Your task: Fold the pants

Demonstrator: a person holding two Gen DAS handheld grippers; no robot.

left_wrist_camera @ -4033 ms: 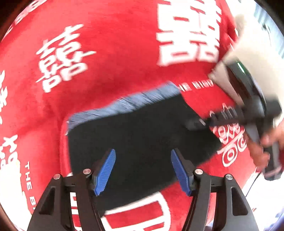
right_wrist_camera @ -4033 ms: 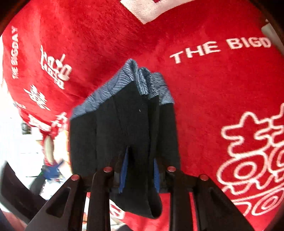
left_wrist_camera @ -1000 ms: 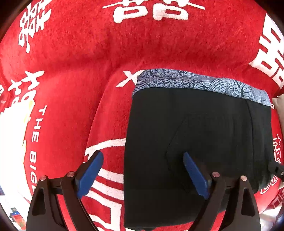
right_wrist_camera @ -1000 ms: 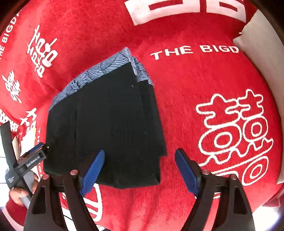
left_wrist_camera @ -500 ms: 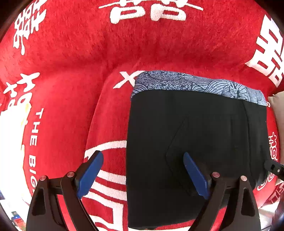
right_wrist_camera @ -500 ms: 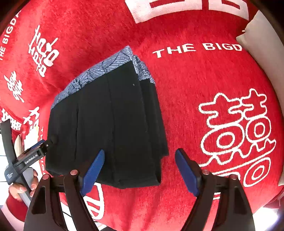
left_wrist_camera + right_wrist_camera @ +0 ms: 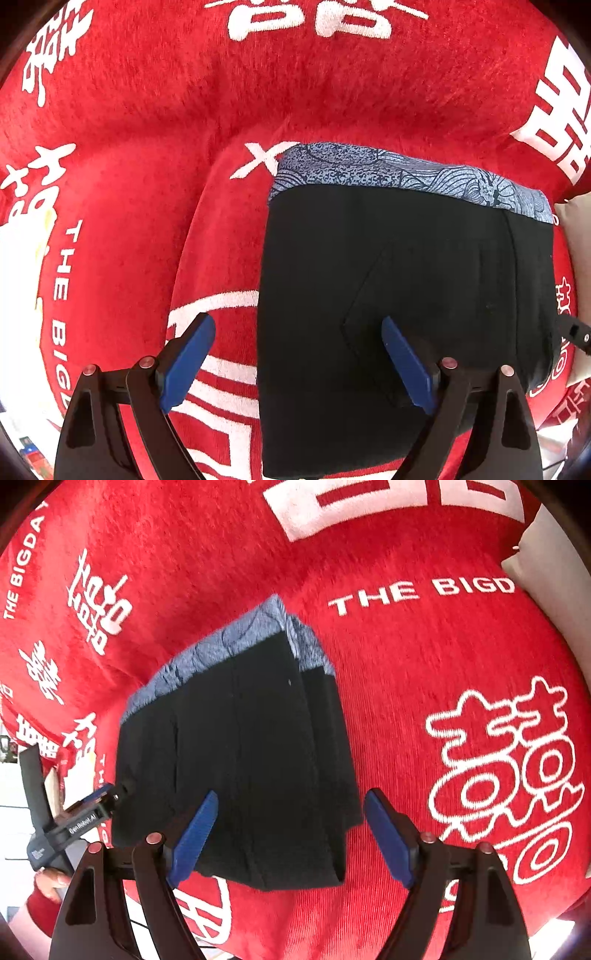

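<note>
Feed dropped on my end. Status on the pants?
Left gripper and right gripper open, empty. Pants folded flat on red blanket. Nothing in the way.

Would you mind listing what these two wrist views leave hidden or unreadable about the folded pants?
- Left wrist view: the near edge of the pants is cut off by the frame's bottom and the left gripper.
- Right wrist view: the waistband pattern is motion-blurred.
- Both views: layers underneath are hidden by the top layer.
</note>
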